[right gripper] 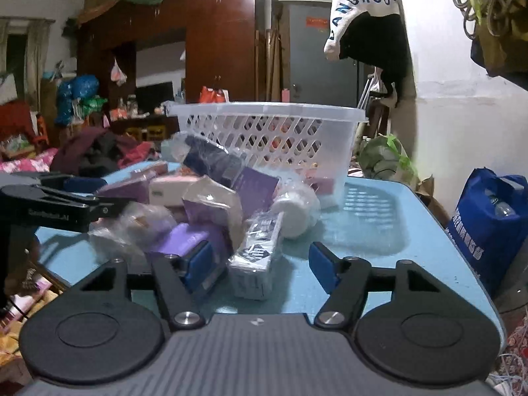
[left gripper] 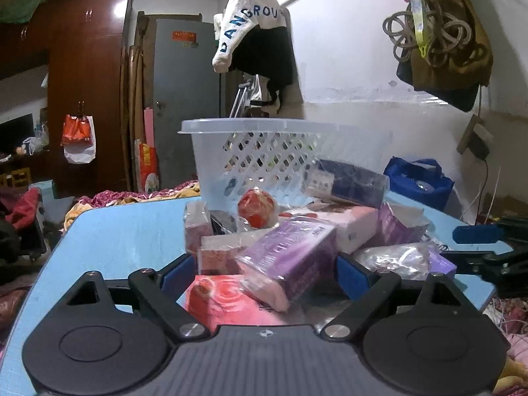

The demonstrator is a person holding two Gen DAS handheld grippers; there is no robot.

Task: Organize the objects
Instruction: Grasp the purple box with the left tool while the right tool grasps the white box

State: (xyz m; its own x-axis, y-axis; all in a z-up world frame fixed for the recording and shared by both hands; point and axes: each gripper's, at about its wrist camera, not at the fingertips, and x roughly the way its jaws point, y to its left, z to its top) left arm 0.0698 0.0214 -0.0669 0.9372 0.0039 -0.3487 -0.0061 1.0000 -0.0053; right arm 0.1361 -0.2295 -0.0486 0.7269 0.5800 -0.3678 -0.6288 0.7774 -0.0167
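A pile of wrapped packets lies on the blue table (left gripper: 125, 231) in front of a clear plastic basket (left gripper: 264, 151). In the left wrist view my left gripper (left gripper: 264, 272) is open around a purple packet (left gripper: 290, 257) that rests on a pink rose-print packet (left gripper: 224, 300). A red ball-like item (left gripper: 257, 208) sits behind. In the right wrist view my right gripper (right gripper: 260, 264) is open, with a grey-white box (right gripper: 255, 260) between its fingers and a purple packet (right gripper: 184, 241) at its left finger. The basket (right gripper: 267, 145) stands behind.
A blue bag (right gripper: 488, 224) stands off the table's right edge. A white round wrapped item (right gripper: 293, 211) lies by the basket. Clothes hang on the wall above. A wardrobe (left gripper: 85, 92) and cluttered bedding surround the table. The other gripper shows at each view's side (right gripper: 49, 201).
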